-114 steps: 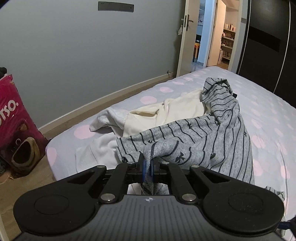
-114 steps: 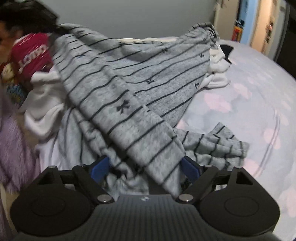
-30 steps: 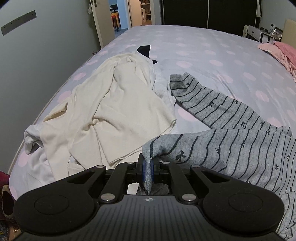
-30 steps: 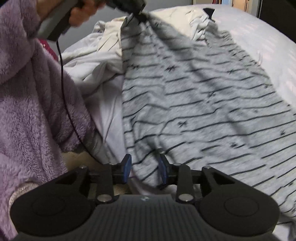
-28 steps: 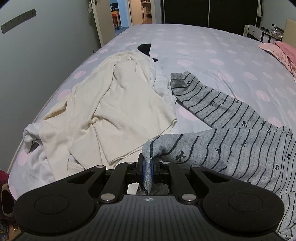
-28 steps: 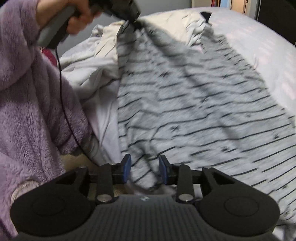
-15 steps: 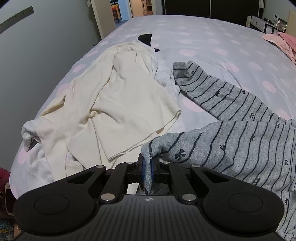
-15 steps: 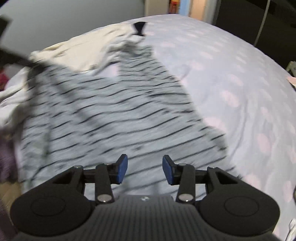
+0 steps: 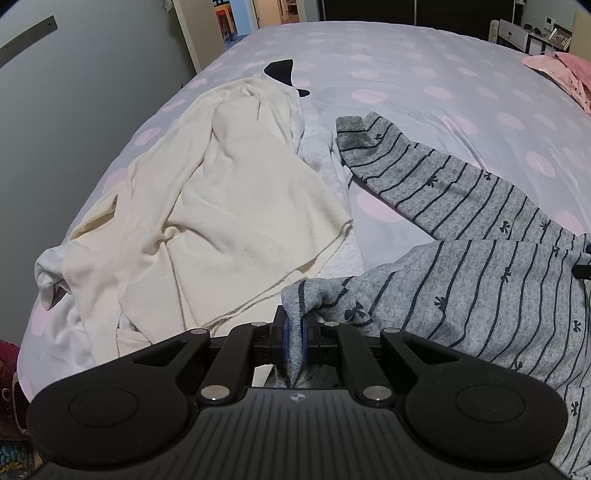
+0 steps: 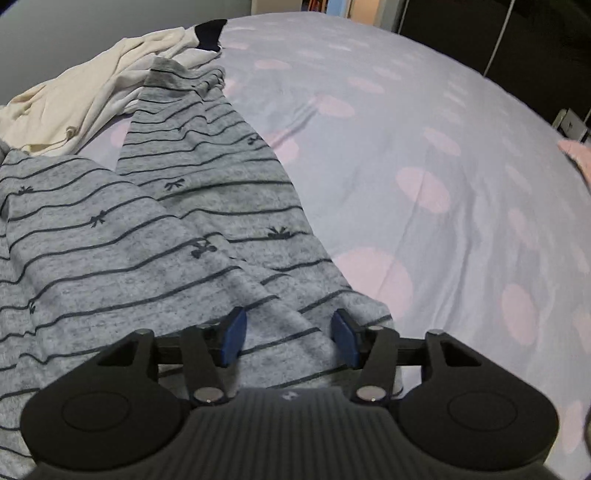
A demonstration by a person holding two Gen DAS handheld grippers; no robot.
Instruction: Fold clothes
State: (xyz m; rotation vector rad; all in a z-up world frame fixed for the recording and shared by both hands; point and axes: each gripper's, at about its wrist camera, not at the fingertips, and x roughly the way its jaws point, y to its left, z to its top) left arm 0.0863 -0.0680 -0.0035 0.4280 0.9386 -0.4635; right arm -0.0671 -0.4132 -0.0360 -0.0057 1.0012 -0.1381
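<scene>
1. The bed [image 9: 424,62], under a lilac sheet with pink dots, is filling both views, with a grey wall [image 9: 74,85] along its left edge.
2. The grey striped garment [image 10: 166,236] is lying spread near the bed's front edge, just beside a cream garment [image 9: 221,206].
3. The left gripper [image 9: 293,334] is pinching the striped garment's corner tight.
4. The right gripper [image 10: 288,334] is closing, pads clear of the cloth beneath them.
5. Only the left view is showing the doorway [image 9: 236,18] and pink bedding [image 9: 557,70].

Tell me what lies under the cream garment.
Under the cream garment a white garment shows at its edges, on the dotted bedsheet. How far the white one reaches underneath is covered.
</scene>
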